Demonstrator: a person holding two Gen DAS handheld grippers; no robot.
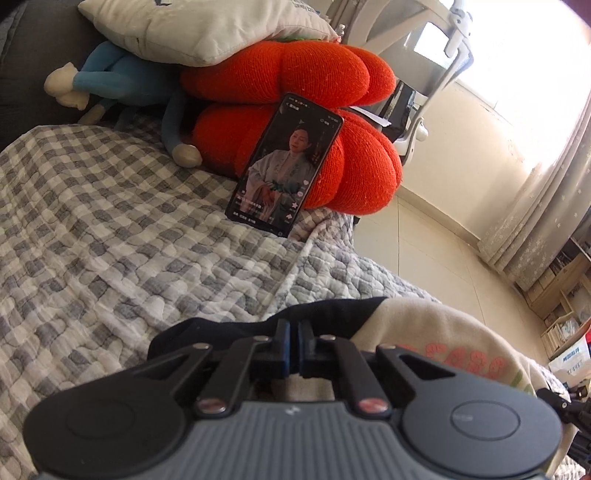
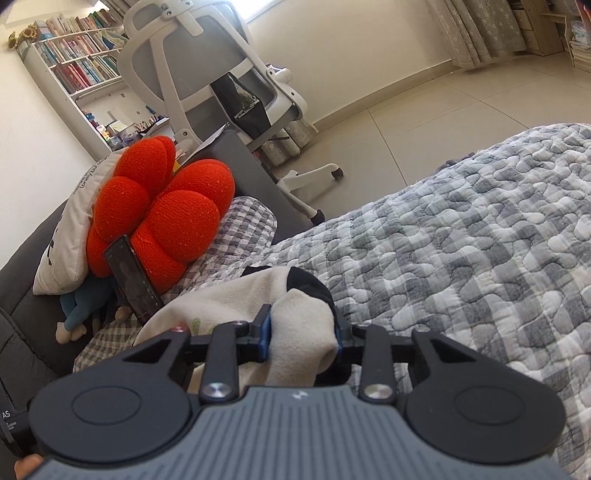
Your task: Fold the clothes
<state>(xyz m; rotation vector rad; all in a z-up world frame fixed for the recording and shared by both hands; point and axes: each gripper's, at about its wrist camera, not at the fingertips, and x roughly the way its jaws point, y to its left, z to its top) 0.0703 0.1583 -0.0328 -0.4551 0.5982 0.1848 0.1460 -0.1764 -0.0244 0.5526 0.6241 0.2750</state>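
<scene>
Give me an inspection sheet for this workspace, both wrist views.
Surface: grey checked quilt over a bed, rumpled.
Job's things: cream and black garment, bunched on the quilt.
Clutter: phone, screen lit, leaning on a red cushion; white pillow; blue plush toy.
Grippers: left gripper shut, its tips at the garment's black edge; right gripper shut on a cream fold of the garment.
Cables: nothing seen.
Surroundings: office chair, bookshelf, curtain, tiled floor.
</scene>
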